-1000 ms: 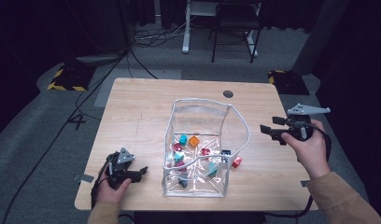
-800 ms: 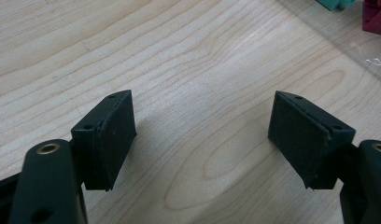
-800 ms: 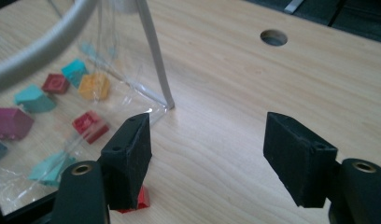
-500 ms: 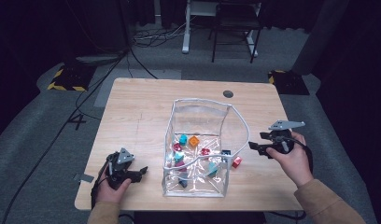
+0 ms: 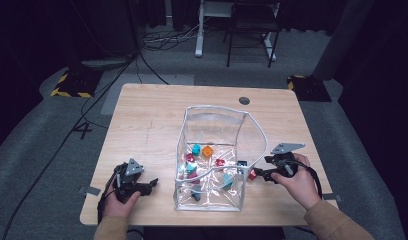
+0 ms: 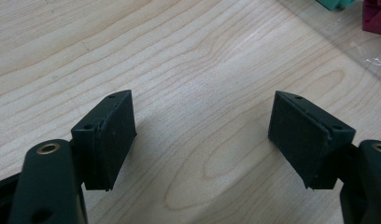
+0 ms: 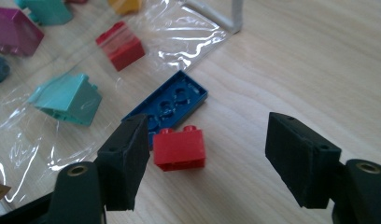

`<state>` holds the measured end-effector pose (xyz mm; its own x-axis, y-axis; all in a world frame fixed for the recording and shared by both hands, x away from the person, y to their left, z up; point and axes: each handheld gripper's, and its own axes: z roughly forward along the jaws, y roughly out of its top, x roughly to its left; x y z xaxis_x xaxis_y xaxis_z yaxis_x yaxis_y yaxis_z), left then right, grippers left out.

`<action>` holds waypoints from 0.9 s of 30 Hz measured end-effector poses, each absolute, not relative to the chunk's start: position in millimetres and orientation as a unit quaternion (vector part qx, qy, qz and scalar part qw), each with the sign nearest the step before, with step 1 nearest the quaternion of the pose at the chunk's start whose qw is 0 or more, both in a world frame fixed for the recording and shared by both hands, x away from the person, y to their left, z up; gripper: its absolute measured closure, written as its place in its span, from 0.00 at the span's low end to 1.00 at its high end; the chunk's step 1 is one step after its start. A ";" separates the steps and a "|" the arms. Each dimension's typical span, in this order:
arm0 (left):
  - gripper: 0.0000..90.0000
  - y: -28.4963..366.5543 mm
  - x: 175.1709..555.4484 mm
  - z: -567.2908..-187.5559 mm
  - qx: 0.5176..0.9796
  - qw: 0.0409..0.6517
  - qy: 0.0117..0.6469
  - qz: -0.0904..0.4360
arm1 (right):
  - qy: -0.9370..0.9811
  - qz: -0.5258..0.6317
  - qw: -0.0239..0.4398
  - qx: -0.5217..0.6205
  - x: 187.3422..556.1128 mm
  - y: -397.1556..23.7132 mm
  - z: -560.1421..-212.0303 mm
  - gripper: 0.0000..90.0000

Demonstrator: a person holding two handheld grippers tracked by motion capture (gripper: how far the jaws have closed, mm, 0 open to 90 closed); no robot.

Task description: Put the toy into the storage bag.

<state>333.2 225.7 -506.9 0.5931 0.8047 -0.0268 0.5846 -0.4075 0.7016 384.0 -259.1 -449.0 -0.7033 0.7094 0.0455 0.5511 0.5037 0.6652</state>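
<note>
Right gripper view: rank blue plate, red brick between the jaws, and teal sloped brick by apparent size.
1. blue plate, largest as seen, partly behind a jaw.
2. teal sloped brick.
3. red brick, close to the teal one; it sits nearer the camera, so that order is unsure.

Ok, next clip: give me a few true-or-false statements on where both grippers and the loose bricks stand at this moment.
1. The right gripper has its jaws open around a small red brick on the table. True.
2. That red brick is inside the clear bag. False: it lies on the bare wood just outside it, beside a blue plate.
3. The left gripper is shut on a teal brick. False: its jaws are open over bare wood and hold nothing.
4. Several coloured bricks lie inside the clear bag. True.
5. The blue plate is stacked on top of the red brick. False: it lies flat on the table next to it.
</note>
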 end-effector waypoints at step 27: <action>0.26 225.8 332.7 -506.8 0.824 0.343 0.422 0.161 | 0.863 0.331 0.119 0.362 376.0 -250.0 -484.6 0.65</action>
<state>332.7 225.8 -506.8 0.5930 0.8048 -0.0247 0.5841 -0.4088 0.7012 376.0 -250.0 -484.6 -0.7105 0.7029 0.0346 0.5456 0.5191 0.6579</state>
